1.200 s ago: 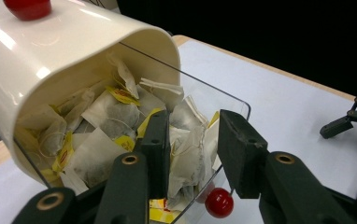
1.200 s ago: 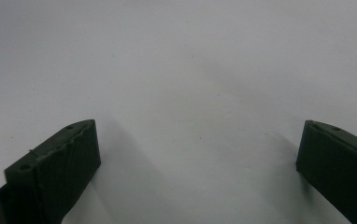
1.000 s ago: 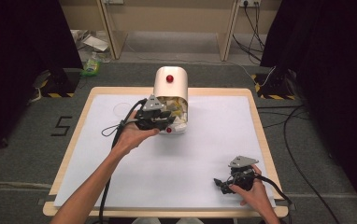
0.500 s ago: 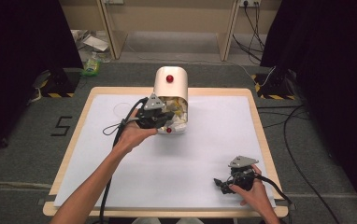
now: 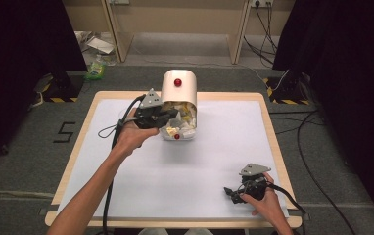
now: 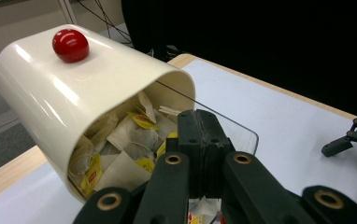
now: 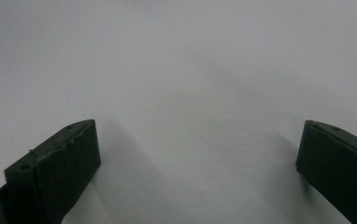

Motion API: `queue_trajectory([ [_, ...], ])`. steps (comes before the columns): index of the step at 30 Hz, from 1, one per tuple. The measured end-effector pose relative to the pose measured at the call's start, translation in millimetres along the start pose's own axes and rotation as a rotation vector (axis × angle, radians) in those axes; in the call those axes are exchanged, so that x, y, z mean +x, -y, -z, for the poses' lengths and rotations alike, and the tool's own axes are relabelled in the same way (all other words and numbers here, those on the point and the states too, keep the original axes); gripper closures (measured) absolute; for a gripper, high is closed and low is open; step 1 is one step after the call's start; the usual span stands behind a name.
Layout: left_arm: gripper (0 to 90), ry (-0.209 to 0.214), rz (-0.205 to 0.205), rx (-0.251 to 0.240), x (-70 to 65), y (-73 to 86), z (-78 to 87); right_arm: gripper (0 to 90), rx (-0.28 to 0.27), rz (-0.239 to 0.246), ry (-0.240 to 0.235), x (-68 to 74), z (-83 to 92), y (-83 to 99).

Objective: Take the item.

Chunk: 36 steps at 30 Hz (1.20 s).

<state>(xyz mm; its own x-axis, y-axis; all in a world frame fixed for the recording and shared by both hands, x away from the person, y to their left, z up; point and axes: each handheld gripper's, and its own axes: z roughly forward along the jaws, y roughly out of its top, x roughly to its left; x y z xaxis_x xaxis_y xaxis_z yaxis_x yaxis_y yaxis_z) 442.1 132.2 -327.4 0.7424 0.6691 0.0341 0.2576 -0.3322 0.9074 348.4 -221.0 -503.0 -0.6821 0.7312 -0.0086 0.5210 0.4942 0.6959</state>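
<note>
We are taking a tea bag (image 6: 134,140) from the cream box (image 5: 179,93), which stands at the far middle of the bench (image 5: 214,161) with its lid rolled up. The left tongs (image 5: 168,116) are at the box mouth, pressed together; if a bag or its string is pinched between them, we cannot tell. The next move, we judge, calls for a slow lift, clear of the lid edge, and a check that something comes out.

The right tongs (image 5: 230,192) rest wide apart near the bench's front right, holding nothing.

The left gripper view shows the bags with yellow tags and the clear tray (image 6: 242,133); the high view shows them only as a pale heap.
</note>
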Motion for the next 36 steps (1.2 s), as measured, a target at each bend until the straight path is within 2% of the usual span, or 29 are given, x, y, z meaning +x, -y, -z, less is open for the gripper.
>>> queue_trajectory([
  [6, 89.0, -0.005, 0.0, -0.018, 3.0, -3.8, 8.8, 0.2, 0.0, 0.0, 0.0, 0.0, 0.0, 0.0],
  [14, 88.9, -0.021, 0.002, -0.052, 9.8, -12.2, 28.9, 0.2, 0.0, 0.002, 0.001, -0.2, -0.1, 0.0],
  [25, 88.9, -0.047, 0.022, -0.063, 21.9, -7.9, 42.1, 0.2, 0.0, 0.003, 0.001, -0.3, -0.1, 0.1],
  [36, 88.9, -0.109, 0.049, -0.077, 41.9, 0.2, 65.3, 0.2, -0.001, 0.003, 0.001, -0.2, -0.1, 0.1],
])
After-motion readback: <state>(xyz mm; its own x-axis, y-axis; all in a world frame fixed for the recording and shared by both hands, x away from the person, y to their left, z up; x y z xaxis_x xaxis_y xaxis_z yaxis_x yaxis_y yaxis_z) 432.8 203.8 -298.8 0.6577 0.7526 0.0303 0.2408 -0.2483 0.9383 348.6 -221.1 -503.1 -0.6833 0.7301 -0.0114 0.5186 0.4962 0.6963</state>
